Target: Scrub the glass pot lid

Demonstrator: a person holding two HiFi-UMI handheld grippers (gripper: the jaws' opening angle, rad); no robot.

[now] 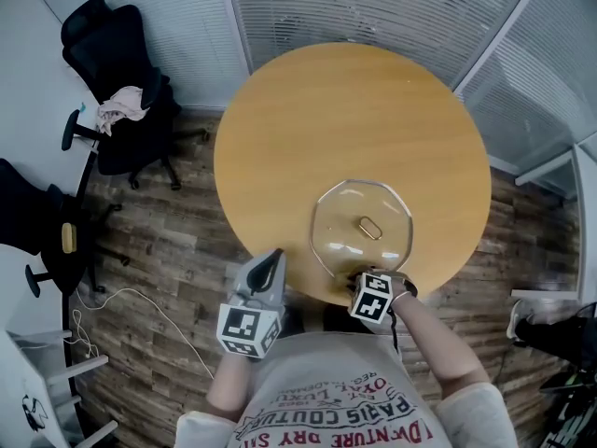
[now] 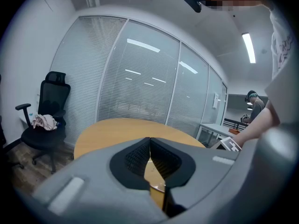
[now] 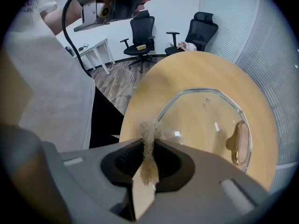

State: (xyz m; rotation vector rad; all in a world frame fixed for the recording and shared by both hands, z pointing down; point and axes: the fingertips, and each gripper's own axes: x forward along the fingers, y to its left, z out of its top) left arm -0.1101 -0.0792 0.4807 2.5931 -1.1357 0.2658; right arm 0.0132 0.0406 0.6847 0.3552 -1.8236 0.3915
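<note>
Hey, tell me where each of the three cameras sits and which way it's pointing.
Head view: on the person's head, looking steeply down at the round table and glass pot lid; shirt, left tongs, right tongs show.
Left gripper view: rides the left tongs, shut and empty, facing across the table toward the glass partition; an arm shows.
Right gripper view: rides the right tongs, shut on a scrub pad, looking across the lid; shirt shows.
Shared: all three see the table.

Clear glossy glass lid (image 1: 362, 229), shiny metal rim (image 3: 205, 90), on a smooth wooden worktop (image 1: 345, 110) (satin finish); scrub pad (image 3: 149, 171) rough and fibrous, right claw (image 3: 150, 143) matt grey plastic.
</note>
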